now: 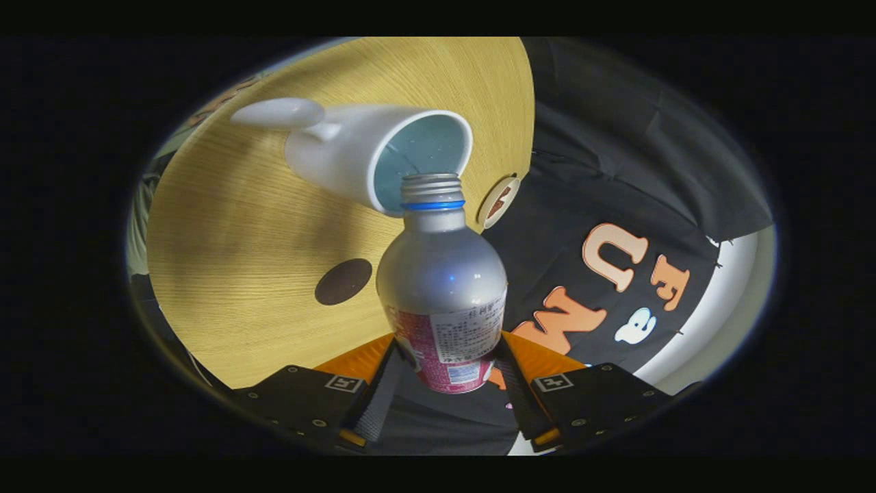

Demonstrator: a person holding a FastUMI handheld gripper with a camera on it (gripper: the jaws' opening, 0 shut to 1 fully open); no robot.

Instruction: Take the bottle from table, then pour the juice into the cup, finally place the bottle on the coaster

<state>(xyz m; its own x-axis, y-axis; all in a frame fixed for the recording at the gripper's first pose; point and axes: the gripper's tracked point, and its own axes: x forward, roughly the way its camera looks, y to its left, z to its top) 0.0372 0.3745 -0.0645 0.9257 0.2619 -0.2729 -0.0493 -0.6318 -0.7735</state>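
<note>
Bottle (441, 287) sits pinched at its label between both fingers of my hand-held gripper (445, 383), long axis at 12 o'clock, open neck at the cup (380, 154) rim, coaster (343, 281) on the desk (239, 226) at 10 o'clock.

The gripper (445, 373) consists of two flat, angular black housing plates, each fastened with small round screws along its edges. Each plate carries a small square white-bordered marker near its inner corner. Orange panels sit behind the plates, and the fingers (375, 404) have ribbed, textured inner faces.
</note>
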